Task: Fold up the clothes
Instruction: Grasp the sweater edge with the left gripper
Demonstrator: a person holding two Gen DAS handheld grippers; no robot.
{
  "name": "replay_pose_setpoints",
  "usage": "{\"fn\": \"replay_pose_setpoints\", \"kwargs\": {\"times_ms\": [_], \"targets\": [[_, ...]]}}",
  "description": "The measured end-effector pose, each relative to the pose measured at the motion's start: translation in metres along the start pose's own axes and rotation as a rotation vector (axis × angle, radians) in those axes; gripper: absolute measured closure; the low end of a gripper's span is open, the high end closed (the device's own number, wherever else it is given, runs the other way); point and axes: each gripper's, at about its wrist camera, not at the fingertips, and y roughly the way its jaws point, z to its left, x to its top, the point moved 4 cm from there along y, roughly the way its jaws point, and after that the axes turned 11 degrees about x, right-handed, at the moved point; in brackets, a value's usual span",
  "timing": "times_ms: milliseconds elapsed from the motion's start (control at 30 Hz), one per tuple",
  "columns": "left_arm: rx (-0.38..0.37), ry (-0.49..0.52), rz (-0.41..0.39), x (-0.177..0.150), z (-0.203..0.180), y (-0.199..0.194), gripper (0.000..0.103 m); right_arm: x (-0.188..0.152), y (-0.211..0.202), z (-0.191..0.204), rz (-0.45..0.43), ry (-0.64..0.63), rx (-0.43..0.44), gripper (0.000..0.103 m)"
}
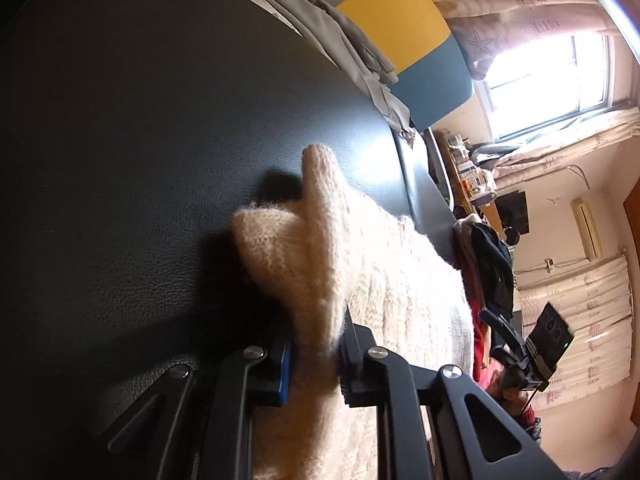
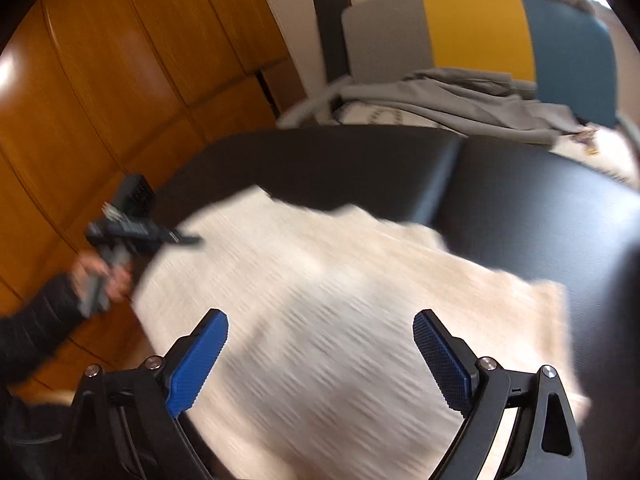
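Left wrist view: left tool clamped on a bunched fold of the cream knit sweater, which lies on the black tabletop. Right wrist view, blurred: right tool with jaws wide apart and empty above the spread sweater. Only this view shows the person's hand gripping the left tool's handle. Beyond, grey clothes against a three-coloured chair back.

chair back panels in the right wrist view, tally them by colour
On the chair back behind the black table:
grey: 1
yellow: 1
blue: 1
Total: 3
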Motion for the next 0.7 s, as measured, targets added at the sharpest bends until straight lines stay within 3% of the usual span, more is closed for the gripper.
{"fn": "replay_pose_setpoints", "kwargs": {"times_ms": [67, 133, 467, 700], "targets": [[0.011, -0.001, -0.001, 0.000, 0.000, -0.002, 0.087, -0.008, -0.007, -0.011, 0.041, 0.002, -0.036, 0.019], [0.025, 0.006, -0.011, 0.000, -0.001, -0.006, 0.087, -0.017, -0.013, -0.021, 0.077, 0.001, -0.050, 0.024], [0.133, 0.039, -0.021, 0.016, -0.002, -0.023, 0.087, -0.053, -0.008, -0.057, 0.226, -0.026, -0.067, 0.024], [0.041, 0.036, -0.035, 0.015, -0.021, -0.042, 0.087, -0.061, 0.000, -0.069, 0.269, -0.035, -0.054, 0.022]]}}
